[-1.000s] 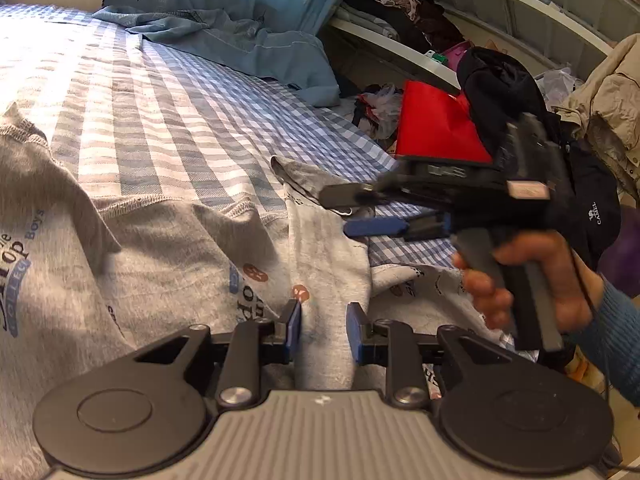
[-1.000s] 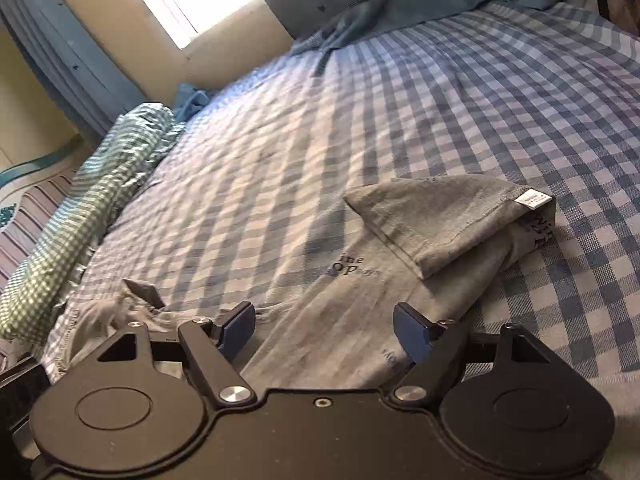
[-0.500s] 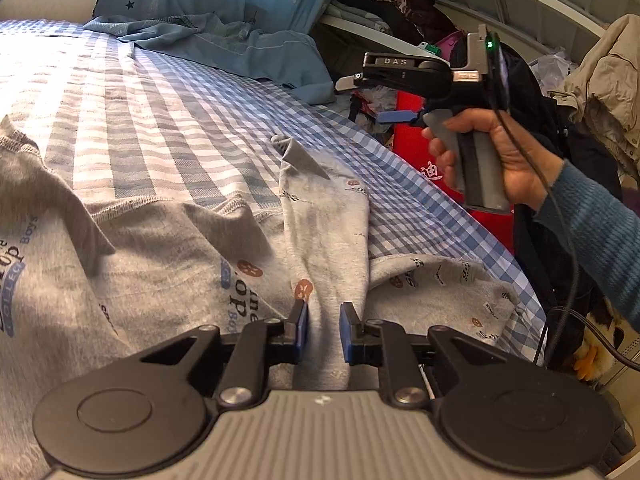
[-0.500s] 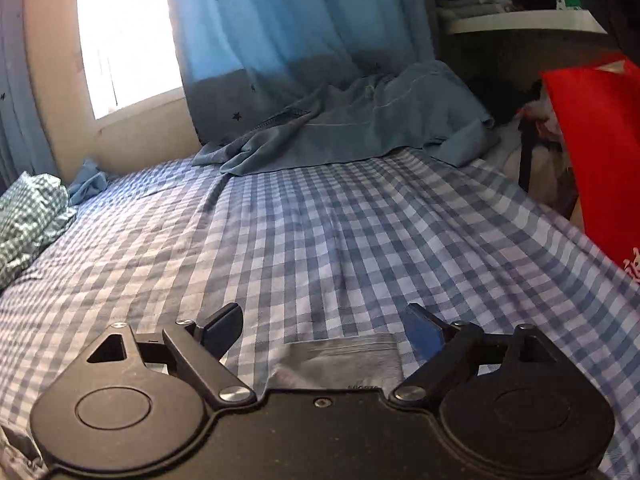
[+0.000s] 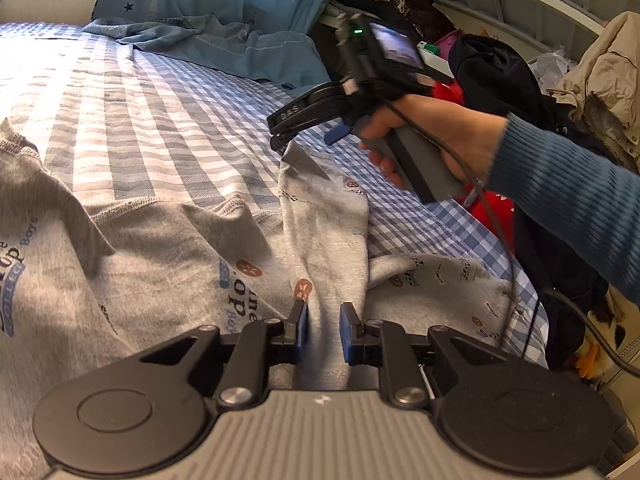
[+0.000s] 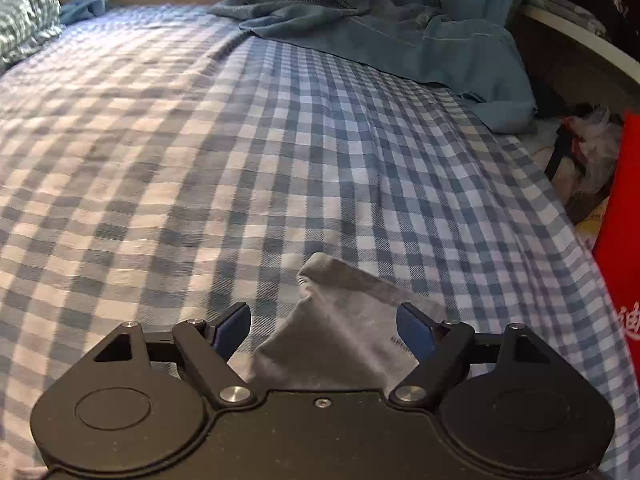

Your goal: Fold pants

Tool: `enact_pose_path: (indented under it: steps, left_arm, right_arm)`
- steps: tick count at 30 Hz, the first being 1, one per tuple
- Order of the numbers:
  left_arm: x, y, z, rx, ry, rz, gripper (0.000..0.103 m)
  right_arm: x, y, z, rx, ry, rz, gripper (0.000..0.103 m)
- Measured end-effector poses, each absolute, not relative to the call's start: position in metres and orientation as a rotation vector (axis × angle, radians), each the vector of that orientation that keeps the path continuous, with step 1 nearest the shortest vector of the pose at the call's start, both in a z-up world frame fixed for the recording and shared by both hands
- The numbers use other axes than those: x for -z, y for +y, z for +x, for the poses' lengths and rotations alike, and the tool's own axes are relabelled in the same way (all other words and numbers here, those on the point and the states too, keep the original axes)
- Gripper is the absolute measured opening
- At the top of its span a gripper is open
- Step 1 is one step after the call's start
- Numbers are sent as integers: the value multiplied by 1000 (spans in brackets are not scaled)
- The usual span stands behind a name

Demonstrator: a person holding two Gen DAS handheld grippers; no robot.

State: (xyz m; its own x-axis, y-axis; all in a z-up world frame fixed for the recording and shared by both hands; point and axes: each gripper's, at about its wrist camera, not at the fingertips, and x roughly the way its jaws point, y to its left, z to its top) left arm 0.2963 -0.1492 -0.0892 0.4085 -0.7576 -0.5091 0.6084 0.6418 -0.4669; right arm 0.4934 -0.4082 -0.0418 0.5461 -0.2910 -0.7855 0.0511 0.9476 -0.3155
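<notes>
Grey printed pants lie crumpled on the blue checked bed. One leg runs forward as a narrow ridge. My left gripper is closed on this ridge, with fabric filling the small gap between its blue pads. My right gripper hovers just above the leg's far end, held by a hand in a blue sleeve. In the right wrist view the right gripper is open, and the grey leg end lies between and below its fingers, not pinched.
A blue blanket is bunched at the bed's far side under a blue curtain. A red bag and piled clothes stand beside the bed's right edge. A green checked cloth lies far left.
My right gripper has come down from above the bed edge to the end of the pant leg, staying open. My left gripper has kept its hold on the leg.
</notes>
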Motion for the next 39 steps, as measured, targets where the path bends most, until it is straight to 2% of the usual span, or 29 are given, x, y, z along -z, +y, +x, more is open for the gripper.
enact_pose_path:
  steps: [1,2,4,5,6,7,8,15,18,22,25,29,35,37,39]
  left_arm:
    - [89,-149,296,871,755,-219,19]
    - [89,-150,296,872,753,-216,18]
    - [89,-149,294,875,749,-211,16]
    - [88,-149,294,874,746,-209,13]
    - [88,-150,293,873,743,-208,8]
    - [87,-149,292,870,736,-207,6]
    - [86,-148,291,871,728,-205,3]
    - [60,-169,260,750,592,20,1]
    - [45,-190,230,736,475,196,1]
    - [43,-217,188,732,350,410,1]
    - [57,-234,167,748,345,526,0]
    - [78,-246,158,755,398,607,0]
    - [78,-251,156,742,413,658,0]
    - [79,-252,155,738,416,676,0]
    - [79,-252,154,734,419,683,0]
  right_arm:
    - [46,-412,502,210,1006,-264,80]
    - [51,-416,509,203,1042,-250,75]
    - [55,-422,515,180,1080,-192,58]
    - [53,-426,516,170,1077,-154,43]
    - [51,-427,516,171,1073,-135,19]
    - [49,-428,514,177,1057,-137,7]
    - [43,-429,509,179,1033,-143,3]
    - [-35,-473,435,160,759,-37,1]
    - [-72,-501,376,158,632,11,0]
    - [-95,-539,281,180,480,104,0]
    - [-78,-566,215,230,438,188,0]
    - [-18,-596,138,330,459,333,0]
    - [45,-613,94,369,504,514,0]
    - [49,-612,89,352,498,535,7]
    - [50,-613,88,338,498,554,26]
